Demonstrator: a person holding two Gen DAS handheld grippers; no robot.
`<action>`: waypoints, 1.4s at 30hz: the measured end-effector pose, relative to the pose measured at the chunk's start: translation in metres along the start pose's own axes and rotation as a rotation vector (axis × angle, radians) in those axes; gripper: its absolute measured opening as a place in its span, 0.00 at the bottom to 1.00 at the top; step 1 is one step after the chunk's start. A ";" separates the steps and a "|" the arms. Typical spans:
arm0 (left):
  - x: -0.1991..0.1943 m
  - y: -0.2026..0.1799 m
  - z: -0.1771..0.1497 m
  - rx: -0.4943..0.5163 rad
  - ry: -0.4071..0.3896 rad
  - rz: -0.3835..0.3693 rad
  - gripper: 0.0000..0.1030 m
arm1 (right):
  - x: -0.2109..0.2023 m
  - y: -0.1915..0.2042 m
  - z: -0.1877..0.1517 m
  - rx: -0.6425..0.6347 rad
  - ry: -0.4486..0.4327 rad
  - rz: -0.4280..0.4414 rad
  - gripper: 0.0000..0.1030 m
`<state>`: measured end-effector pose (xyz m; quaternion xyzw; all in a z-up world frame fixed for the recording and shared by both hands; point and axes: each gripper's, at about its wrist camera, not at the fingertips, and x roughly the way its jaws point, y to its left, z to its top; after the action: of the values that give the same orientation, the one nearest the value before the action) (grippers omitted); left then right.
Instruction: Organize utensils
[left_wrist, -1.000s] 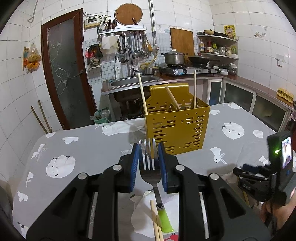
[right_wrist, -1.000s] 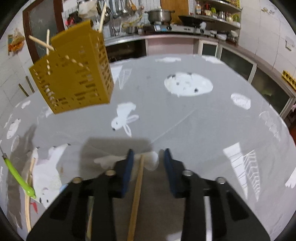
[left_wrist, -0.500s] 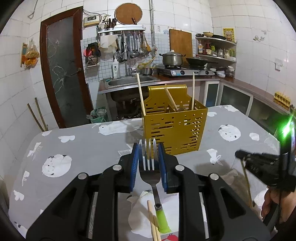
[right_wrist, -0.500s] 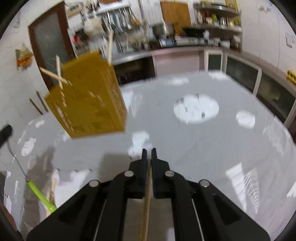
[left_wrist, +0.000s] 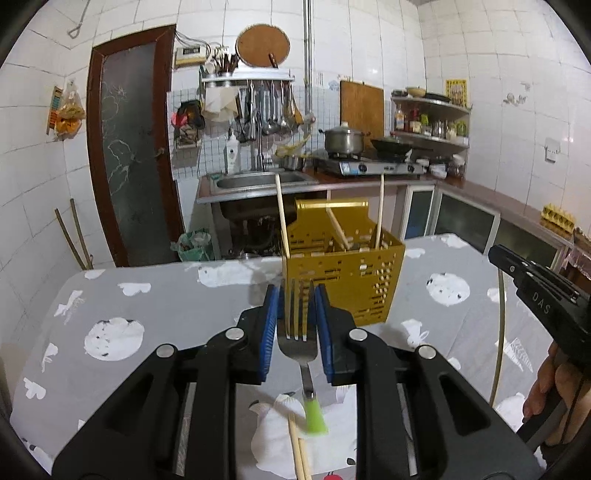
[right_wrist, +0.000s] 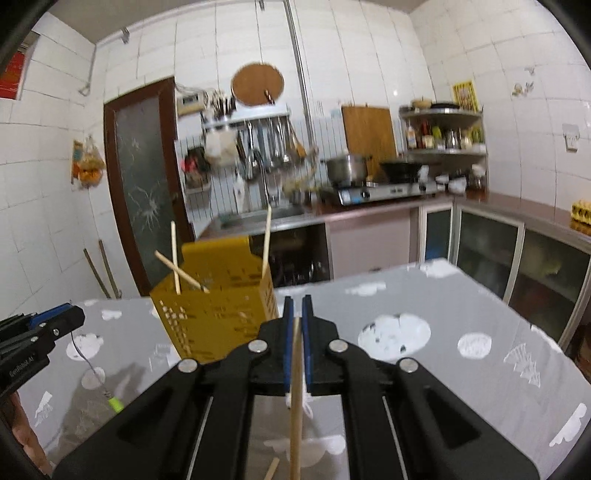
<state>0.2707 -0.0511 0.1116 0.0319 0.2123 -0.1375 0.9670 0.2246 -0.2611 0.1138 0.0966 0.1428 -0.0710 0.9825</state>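
The chopstick (right_wrist: 295, 398) runs off the bottom edge — the fork's (left_wrist: 300, 332) green handle is blurred.

A steel pot (left_wrist: 342, 139) and dark wok (left_wrist: 390, 144) sit on the counter stove (left_wrist: 369, 166); a brown door (left_wrist: 133, 147) stands left; patterned cloth covers the table (left_wrist: 166, 295).

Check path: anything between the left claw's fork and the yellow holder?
Nothing visible. The left claw grips the fork, and the yellow holder sits straight ahead over bare tablecloth; three chopsticks already stand inside it.
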 end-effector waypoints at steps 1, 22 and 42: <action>-0.002 0.000 0.001 -0.003 -0.007 0.002 0.19 | -0.002 0.001 0.002 -0.001 -0.017 0.006 0.05; -0.009 0.004 0.035 -0.022 -0.095 -0.008 0.17 | -0.001 0.027 0.046 -0.021 -0.155 0.091 0.05; -0.017 -0.014 0.135 0.006 -0.354 0.081 0.16 | -0.010 0.045 0.140 -0.035 -0.327 0.105 0.04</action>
<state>0.3062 -0.0769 0.2410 0.0186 0.0372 -0.1023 0.9939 0.2600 -0.2453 0.2562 0.0741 -0.0228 -0.0319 0.9965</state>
